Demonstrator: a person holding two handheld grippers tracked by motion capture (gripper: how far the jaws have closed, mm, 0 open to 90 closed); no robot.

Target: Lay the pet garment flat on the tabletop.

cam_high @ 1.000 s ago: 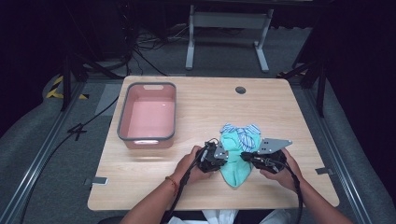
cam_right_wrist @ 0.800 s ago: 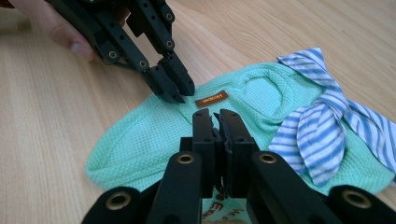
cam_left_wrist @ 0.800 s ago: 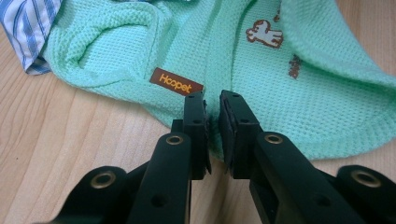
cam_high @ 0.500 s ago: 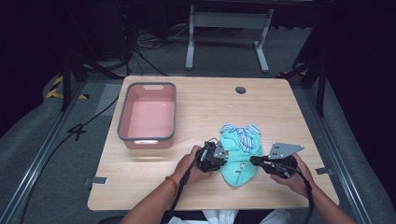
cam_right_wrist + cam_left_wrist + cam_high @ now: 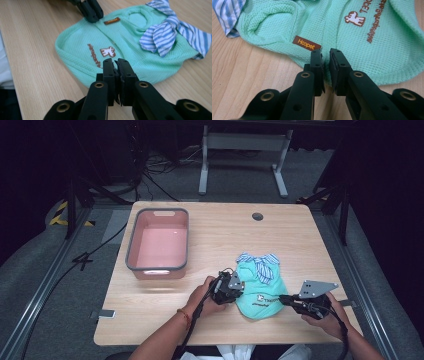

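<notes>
Right gripper (image 5: 286,298) has pulled back toward the tabletop's right edge since a second ago; earlier it sat against the garment's right side, now it hangs just off the hem. Left gripper (image 5: 235,289) has barely shifted, still at the left hem.

Mint green pet shirt (image 5: 260,290) lies flat on the tabletop (image 5: 220,235), front-right area, between the two grippers. Striped blue-white bow collar (image 5: 258,261) at the far end, hem toward the person, so the long axis runs roughly away from the person. Pink bin (image 5: 158,242) sits well apart, to the far left.

Left gripper view: jaws nearly together, a thin slit between them, tips at or on the shirt's edge just beside the brown label (image 5: 306,43). Whether fabric is pinched in the slit cannot be told. Right gripper view: jaws together, nothing between them, tips near the hem below the giraffe print (image 5: 108,52), apart from the cloth as far as the high view shows.

Key relation: shirt lies to the right of the left gripper and to the left of the right gripper. Left is nearer, touching; right has a small gap to close. Likely next: right reopens and goes in leftward at the hem for a two-point hold.
</notes>
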